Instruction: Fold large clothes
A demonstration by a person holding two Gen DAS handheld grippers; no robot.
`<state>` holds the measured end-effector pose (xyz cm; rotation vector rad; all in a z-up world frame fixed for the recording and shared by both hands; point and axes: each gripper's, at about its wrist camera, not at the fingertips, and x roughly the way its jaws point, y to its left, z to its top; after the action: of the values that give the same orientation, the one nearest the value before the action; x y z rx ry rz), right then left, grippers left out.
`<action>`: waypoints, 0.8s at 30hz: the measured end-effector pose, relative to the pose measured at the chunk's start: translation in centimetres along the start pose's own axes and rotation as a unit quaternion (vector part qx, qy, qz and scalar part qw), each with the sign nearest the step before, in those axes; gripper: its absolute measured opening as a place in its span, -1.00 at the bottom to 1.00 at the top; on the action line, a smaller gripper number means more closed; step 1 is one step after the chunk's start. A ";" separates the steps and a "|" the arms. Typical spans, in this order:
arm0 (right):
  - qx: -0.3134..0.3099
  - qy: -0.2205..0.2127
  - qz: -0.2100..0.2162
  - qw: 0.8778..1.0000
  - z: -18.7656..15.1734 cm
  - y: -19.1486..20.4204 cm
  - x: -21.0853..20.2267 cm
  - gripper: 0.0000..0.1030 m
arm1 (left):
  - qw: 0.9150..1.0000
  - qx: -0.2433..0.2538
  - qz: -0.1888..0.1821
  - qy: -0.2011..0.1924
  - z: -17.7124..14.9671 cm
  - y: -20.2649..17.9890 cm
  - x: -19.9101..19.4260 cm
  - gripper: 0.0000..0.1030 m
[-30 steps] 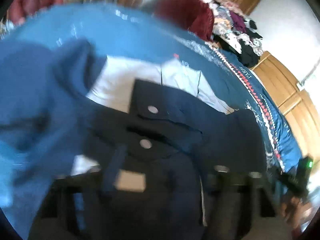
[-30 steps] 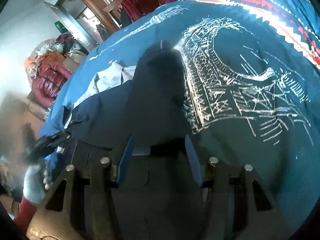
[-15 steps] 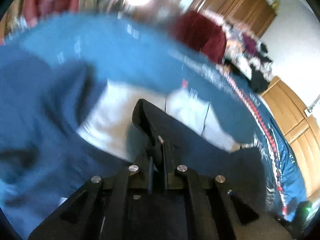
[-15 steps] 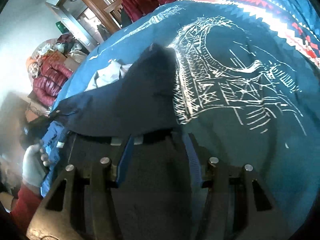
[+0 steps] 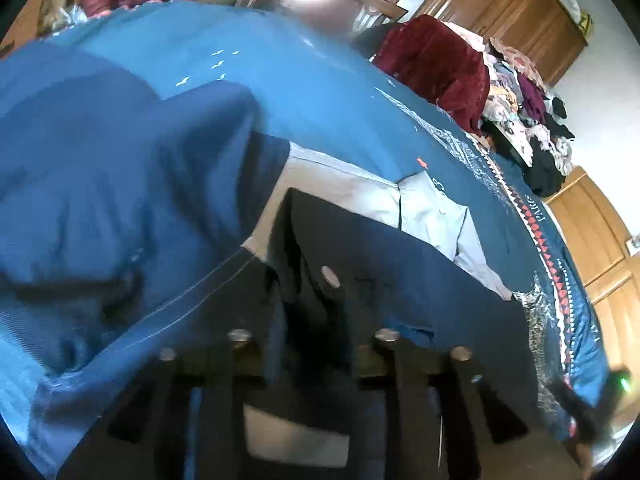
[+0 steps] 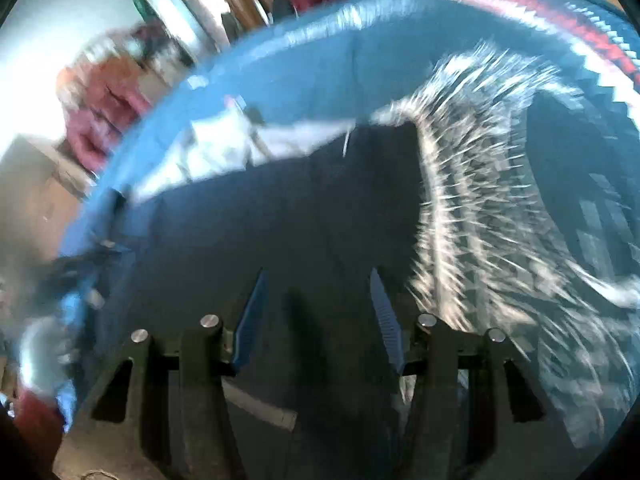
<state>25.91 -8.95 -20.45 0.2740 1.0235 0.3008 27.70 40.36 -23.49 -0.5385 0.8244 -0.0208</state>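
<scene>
Right gripper jaws spread, holding nothing, over navy garment on bedspread; left gripper grip unreadable; lay folded edge flat.

The right wrist view is smeared with motion blur – the bedspread pattern streaks. Dark garment cloth hides the left gripper fingertips – its grip is unreadable
</scene>
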 end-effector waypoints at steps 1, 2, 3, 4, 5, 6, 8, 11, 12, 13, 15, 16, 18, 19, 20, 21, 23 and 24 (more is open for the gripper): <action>-0.002 0.019 -0.015 1.000 0.0 0.4 1.1 0.02 | 1.000 -0.001 -0.003 0.000 -0.1 0.7 -0.9 -0.27; -0.010 0.027 -0.024 0.999 -0.4 1.4 1.5 0.02 | 1.000 -0.003 -0.011 -0.003 0.1 1.6 -2.4 -0.25; -0.020 0.020 -0.013 1.000 -0.7 2.2 0.9 0.02 | 1.000 -0.003 -0.016 -0.008 0.3 2.3 -3.5 -0.19; -0.029 0.016 0.001 0.999 -1.2 2.9 0.3 0.01 | 0.999 -0.008 -0.024 -0.023 0.5 4.2 -5.7 -0.13; -0.038 0.013 0.008 0.999 -1.9 3.7 -0.6 0.02 | 0.999 -0.019 -0.025 -0.039 0.8 6.6 -7.8 0.06; -0.049 0.007 0.003 0.999 -2.6 4.5 -1.5 0.04 | 0.998 -0.034 -0.020 -0.055 1.2 9.1 -9.7 0.16; -0.058 0.000 -0.005 0.998 -4.0 5.6 -3.2 0.07 | 0.994 -0.070 0.011 -0.088 2.2 14.8 -13.1 0.30; -0.046 -0.007 0.007 0.999 -5.8 6.9 -5.2 0.09 | 0.984 -0.129 0.042 -0.118 3.8 22.4 -15.8 0.30; -0.039 -0.008 0.008 0.999 -6.3 7.2 -5.5 0.11 | 0.981 -0.145 0.042 -0.124 4.7 24.7 -16.1 0.30; -0.031 -0.007 0.012 0.999 -6.8 7.6 -5.6 0.14 | 0.978 -0.158 0.042 -0.129 5.7 27.0 -16.1 0.30; -0.015 -0.003 0.015 1.000 -7.6 8.4 -5.2 0.15 | 0.975 -0.174 0.043 -0.128 7.3 29.9 -15.4 0.30; -0.010 0.001 0.016 1.000 -7.6 8.7 -4.7 0.16 | 0.972 -0.187 0.053 -0.131 8.1 31.6 -14.9 0.30; -0.006 0.015 0.017 1.000 -7.4 9.5 -3.4 0.16 | 0.967 -0.206 0.065 -0.132 9.2 34.1 -13.8 0.30; -0.007 0.019 0.015 1.000 -7.4 10.0 -3.0 0.16 | 0.966 -0.213 0.064 -0.129 9.7 34.9 -13.2 0.30; -0.011 0.021 0.014 1.000 -7.3 10.6 -2.5 0.16 | 0.966 -0.217 0.062 -0.126 10.2 35.5 -12.7 0.30; -0.014 0.022 0.014 1.000 -7.3 10.9 -2.3 0.16 | 0.966 -0.215 0.061 -0.127 11.0 36.2 -12.0 0.30; -0.018 0.022 0.014 1.000 -7.3 11.6 -2.0 0.15 | 0.966 -0.210 0.063 -0.135 12.2 36.8 -11.4 0.30; -0.017 0.022 0.016 0.999 -7.4 11.8 -1.9 0.15 | 0.965 -0.211 0.062 -0.141 12.9 37.1 -11.1 0.28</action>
<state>17.20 1.92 -18.32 0.2534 1.0569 0.3543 22.20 80.76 -25.89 -0.8672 0.5812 0.3464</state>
